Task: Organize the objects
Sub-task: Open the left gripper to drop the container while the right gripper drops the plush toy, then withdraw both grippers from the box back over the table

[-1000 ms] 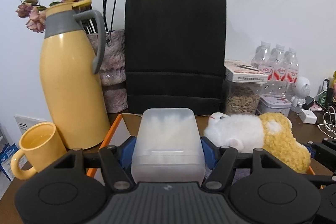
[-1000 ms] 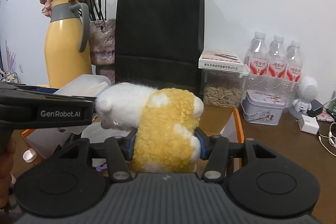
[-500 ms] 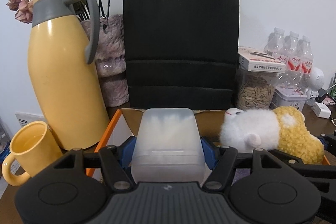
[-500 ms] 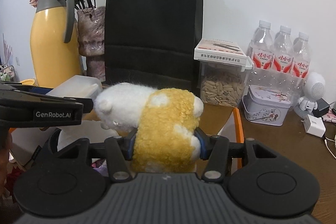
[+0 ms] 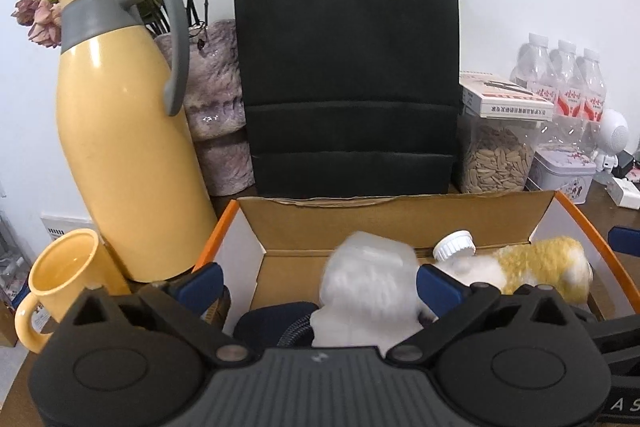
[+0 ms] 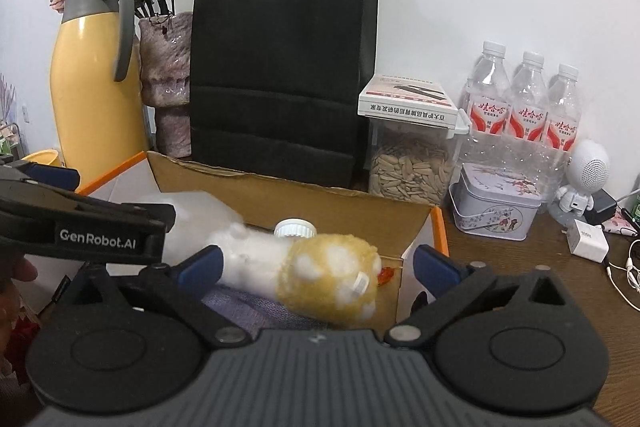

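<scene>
A: What colours sit at the back?

B: A black paper bag (image 5: 346, 67), plain and matte. Beside it a yellow flask (image 5: 120, 147) with a grey collar and handle, and a yellow mug (image 5: 60, 283).

A: And in the box?

B: The cardboard box (image 5: 400, 223) is brown inside with orange edges. The plush toy (image 6: 320, 275) is white in front, golden-yellow behind with white patches. The plastic container (image 5: 368, 291) is cloudy white.

A: The claws?

B: Black, with blue pads (image 6: 200, 263).
</scene>
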{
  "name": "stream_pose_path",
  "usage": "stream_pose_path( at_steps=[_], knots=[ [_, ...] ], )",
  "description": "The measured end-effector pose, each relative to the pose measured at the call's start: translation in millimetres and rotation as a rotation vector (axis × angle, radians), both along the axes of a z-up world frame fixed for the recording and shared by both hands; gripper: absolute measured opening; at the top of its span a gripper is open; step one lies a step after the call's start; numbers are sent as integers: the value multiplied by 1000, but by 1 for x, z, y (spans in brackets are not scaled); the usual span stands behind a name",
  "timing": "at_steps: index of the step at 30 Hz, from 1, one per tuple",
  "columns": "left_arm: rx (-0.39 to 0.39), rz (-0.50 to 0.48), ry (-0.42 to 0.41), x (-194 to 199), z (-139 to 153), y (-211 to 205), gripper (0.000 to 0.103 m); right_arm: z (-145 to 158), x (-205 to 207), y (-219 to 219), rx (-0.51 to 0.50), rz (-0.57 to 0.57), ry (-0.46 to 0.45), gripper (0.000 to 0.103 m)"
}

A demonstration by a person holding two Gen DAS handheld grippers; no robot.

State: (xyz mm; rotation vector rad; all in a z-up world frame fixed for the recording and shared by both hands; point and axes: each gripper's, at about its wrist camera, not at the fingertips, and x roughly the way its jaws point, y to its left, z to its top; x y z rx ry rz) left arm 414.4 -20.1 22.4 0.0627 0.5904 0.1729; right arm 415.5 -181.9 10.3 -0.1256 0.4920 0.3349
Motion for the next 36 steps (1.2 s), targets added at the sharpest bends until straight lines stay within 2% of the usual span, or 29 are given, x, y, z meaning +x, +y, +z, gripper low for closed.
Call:
stream_pose_path(
  at_steps=[13, 27, 36],
  knots=[
    [-13, -5, -32, -24, 6, -4, 103, 5, -22, 0, -10, 10, -30, 103],
    [-37, -13, -72, -96, 8, -14, 103, 5, -96, -20, 5, 18, -40, 103],
    [-49, -9, -77, -149, -5, -27, 103, -6, -142, -39, -8, 24, -28, 103]
  ],
)
